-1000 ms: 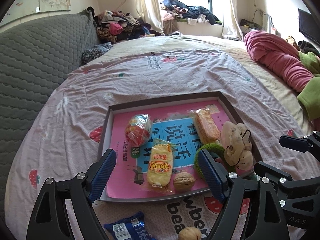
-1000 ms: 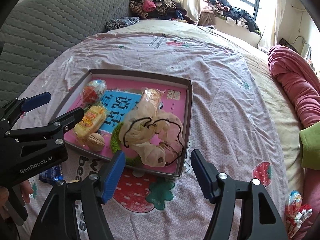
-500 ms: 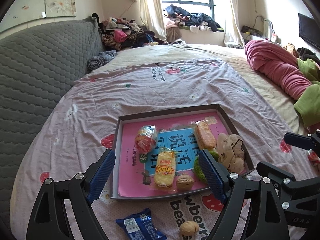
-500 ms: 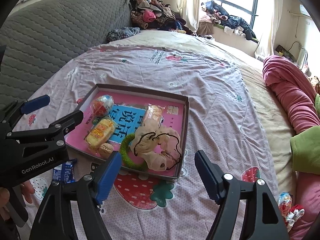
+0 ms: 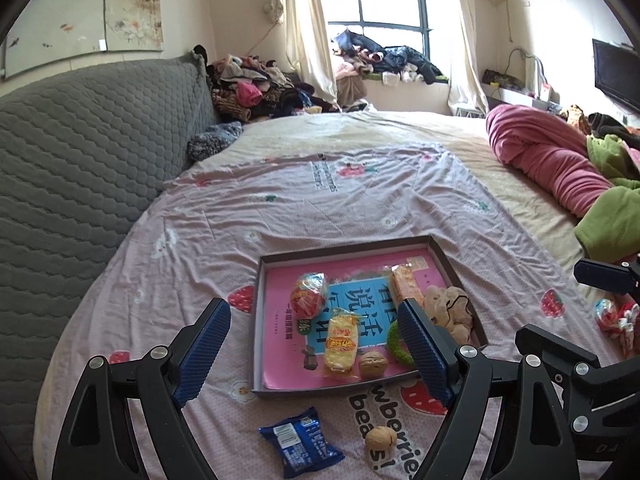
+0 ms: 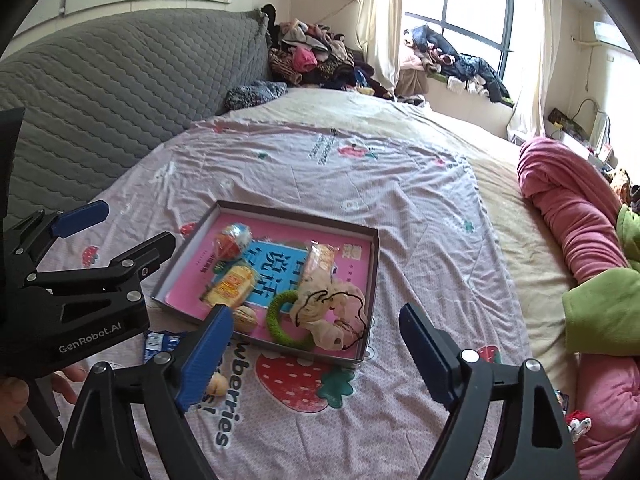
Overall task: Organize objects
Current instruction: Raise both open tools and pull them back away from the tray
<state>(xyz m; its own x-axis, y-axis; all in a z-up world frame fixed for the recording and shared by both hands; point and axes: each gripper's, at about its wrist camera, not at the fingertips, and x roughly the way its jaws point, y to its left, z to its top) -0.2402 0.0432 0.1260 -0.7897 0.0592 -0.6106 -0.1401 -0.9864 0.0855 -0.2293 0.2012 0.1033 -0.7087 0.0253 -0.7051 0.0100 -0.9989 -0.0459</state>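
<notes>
Near the left gripper [image 5: 316, 344], held apart and empty, a blue packet [image 5: 301, 443] and a walnut [image 5: 380, 437] are left on the sheet just outside the tray [image 5: 348, 242]. Rightward, the right gripper [image 6: 316, 344] is opening, empty; the packet is best pinched flat across its width.

Tray [image 5: 440, 258] set on bedsheet [image 5: 320, 208], book [image 5: 280, 344] laid inside. On book: snack packets [image 5: 340, 340], walnut [image 5: 373, 364], ring [image 6: 285, 326], scrunchie [image 6: 328, 308]. Before tray, on bedsheet: wrapped packet [image 5: 300, 442] left, second walnut [image 5: 380, 437] right. Blanket [image 5: 552, 160] bunched far right.
</notes>
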